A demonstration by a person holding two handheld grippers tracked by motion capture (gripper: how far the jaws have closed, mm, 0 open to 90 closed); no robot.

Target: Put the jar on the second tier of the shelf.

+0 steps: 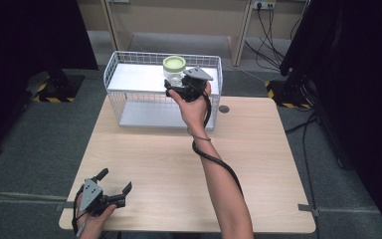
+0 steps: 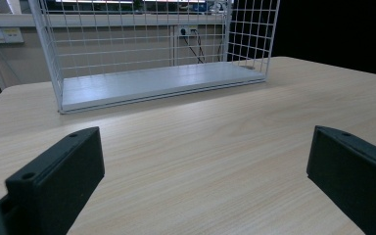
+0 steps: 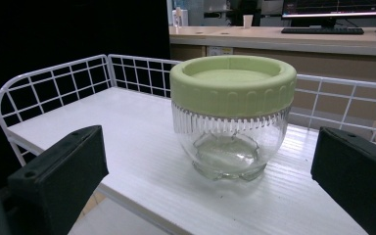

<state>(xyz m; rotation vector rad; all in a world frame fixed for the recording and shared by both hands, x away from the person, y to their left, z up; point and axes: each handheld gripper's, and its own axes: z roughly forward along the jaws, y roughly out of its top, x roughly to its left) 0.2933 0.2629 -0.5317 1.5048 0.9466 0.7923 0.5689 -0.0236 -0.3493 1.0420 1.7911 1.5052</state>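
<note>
A clear glass jar [image 1: 174, 72] with a light green lid stands upright on the top shelf of a white wire rack [image 1: 129, 74] at the table's far edge. In the right gripper view the jar [image 3: 232, 117] sits just beyond the jaws, which stand wide apart on either side of it without touching. My right gripper [image 1: 179, 89] is open and held up at the rack's top shelf. My left gripper [image 1: 114, 186] is open near the table's front left corner, its jaws [image 2: 200, 181] over bare wood and pointing toward the rack [image 2: 152, 83].
The rack's lower shelf [image 1: 154, 115] is a white board. A round grommet [image 1: 224, 108] sits in the wooden table [image 1: 258, 164] to the right of the rack. Dark curtains flank both sides. Cables hang at the back wall.
</note>
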